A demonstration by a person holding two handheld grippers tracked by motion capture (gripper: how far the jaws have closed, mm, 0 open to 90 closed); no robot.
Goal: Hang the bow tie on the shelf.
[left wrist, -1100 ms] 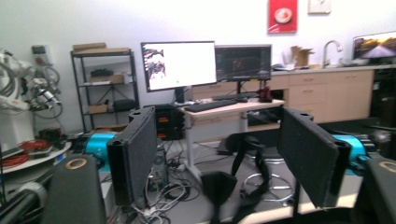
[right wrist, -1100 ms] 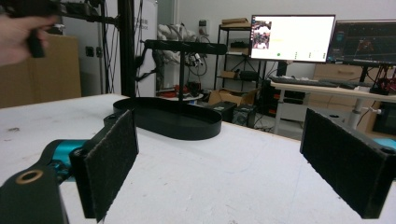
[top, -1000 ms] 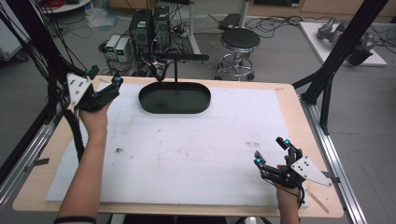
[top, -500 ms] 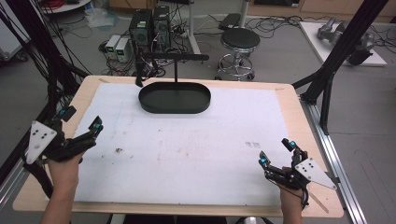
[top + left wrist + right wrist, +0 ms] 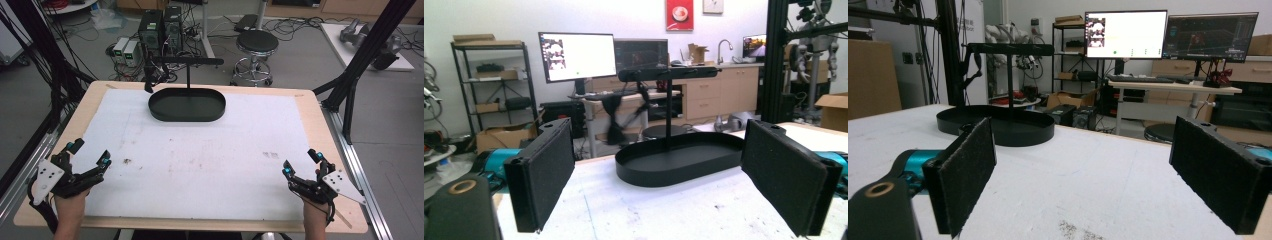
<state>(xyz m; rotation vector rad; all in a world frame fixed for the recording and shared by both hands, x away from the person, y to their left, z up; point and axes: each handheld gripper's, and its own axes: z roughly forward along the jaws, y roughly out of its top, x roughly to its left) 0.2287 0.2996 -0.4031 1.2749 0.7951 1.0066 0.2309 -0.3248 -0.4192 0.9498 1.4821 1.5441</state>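
Observation:
A black oval tray (image 5: pixel 186 105) with an upright post and a crossbar (image 5: pixel 187 61) stands at the back middle of the white table mat (image 5: pixel 200 155). A small dark item hangs from the crossbar's left end (image 5: pixel 148 82). My left gripper (image 5: pixel 90 154) rests near the front left corner, open and empty. At the front right my right gripper (image 5: pixel 301 163) is also open, nothing between its jaws. The tray (image 5: pixel 681 159) lies ahead in the left gripper view between the wide black pads (image 5: pixel 543 175). In the right gripper view the tray (image 5: pixel 998 127) sits at the left, beyond the pads (image 5: pixel 1217 167).
The wooden table edge (image 5: pixel 320 107) frames the mat. A black frame leg (image 5: pixel 355 70) rises at the right rear. Behind the table stand a stool (image 5: pixel 256 45) and computer cases (image 5: pixel 160 27) among floor cables.
My left gripper has pulled back from beside the tray to the front left corner of the table. The right gripper has barely shifted. Both stay open.

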